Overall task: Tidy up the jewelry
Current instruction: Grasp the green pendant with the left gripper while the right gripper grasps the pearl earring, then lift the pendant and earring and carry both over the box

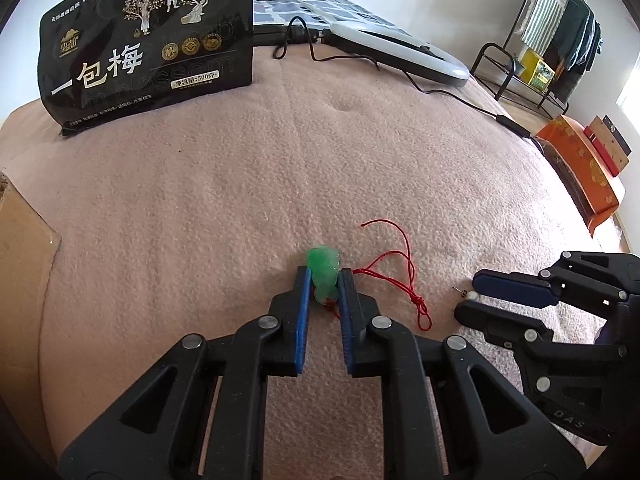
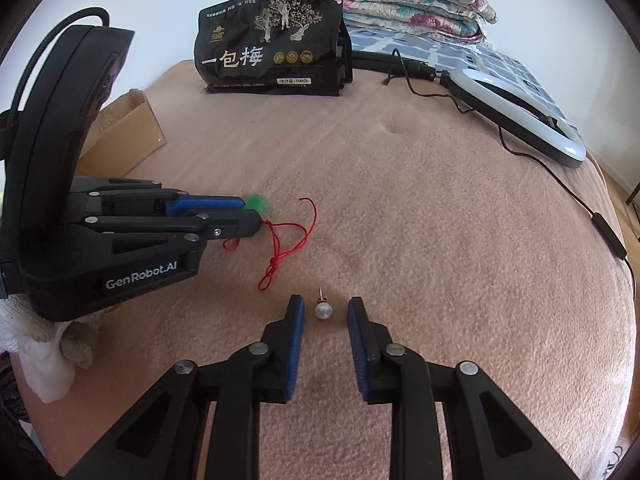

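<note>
Bed (image 1: 240, 184): covered in a pink fleece blanket, soft and nubbly; it carries everything listed here. Risk: small pieces sink into the pile and a gripper tip may snag fabric instead of jewelry.

Black plum snack bag (image 2: 272, 52): upright at the far side, well clear of the work. No hazard judged.

Ring light (image 1: 400, 48): lying flat at the far right, its cable trailing down the bed's edge.

Cardboard box (image 2: 132, 128): open, at the left edge, the likely destination. A long carry from here could shake a weak hold loose.

Left gripper (image 1: 325, 280): clenched on the green jade pendant (image 1: 324, 268), pads pressing both sides. Only the lower part is pinched, so the smooth stone could squirt out under pressure.

Red cord (image 1: 400, 276): tied to the pendant, looped and knotted on the blanket just beside the right gripper. On lifting it may drag, catch the pile, or sweep the earring away.

Right gripper (image 2: 323, 312): released, pads bracketing but not touching the piece below.

Pearl stud earring (image 2: 323, 310): lying between those pads, post pointing away. Round and tiny; off-centre closing could roll it out.
</note>
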